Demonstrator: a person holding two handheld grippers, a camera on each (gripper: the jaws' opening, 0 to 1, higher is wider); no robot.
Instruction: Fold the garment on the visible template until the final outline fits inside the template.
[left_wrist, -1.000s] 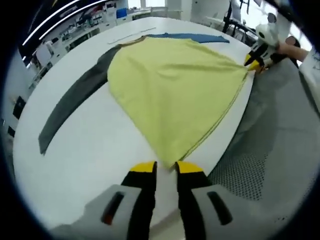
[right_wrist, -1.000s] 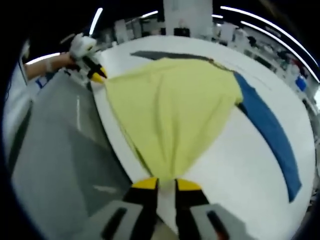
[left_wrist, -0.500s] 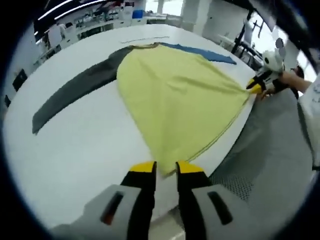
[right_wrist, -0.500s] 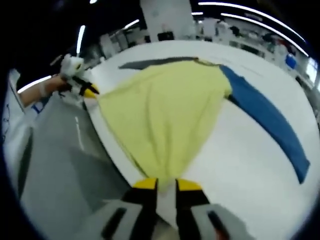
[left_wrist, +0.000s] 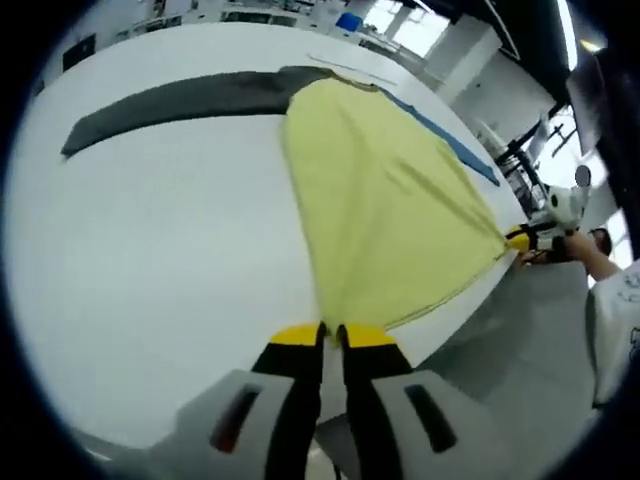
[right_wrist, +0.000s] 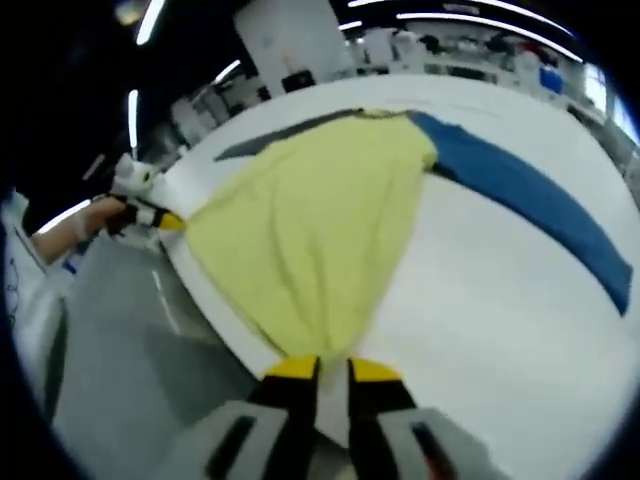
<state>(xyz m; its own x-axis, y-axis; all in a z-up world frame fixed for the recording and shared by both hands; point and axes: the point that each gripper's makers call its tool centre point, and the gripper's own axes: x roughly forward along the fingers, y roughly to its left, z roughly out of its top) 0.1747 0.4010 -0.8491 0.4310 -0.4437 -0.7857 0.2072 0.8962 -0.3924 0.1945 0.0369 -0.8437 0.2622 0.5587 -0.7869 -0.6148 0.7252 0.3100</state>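
Since a second ago: both cameras swung, more white table (left_wrist: 150, 250) in left gripper view, yellow body looks narrower; garment layout itself unchanged. Left gripper (left_wrist: 332, 335) low at near table edge, jaws pinched together on hem corner of garment (left_wrist: 390, 210). Right gripper (right_wrist: 320, 368) likewise at table edge, jaws closed on other hem corner; seen at right of left gripper view, held by person's hand (left_wrist: 570, 240). Yellow body stretched taut between grippers, fanning toward collar. Grey sleeve (left_wrist: 180, 100) and blue sleeve (right_wrist: 520, 200) flat on table, spread to opposite sides.
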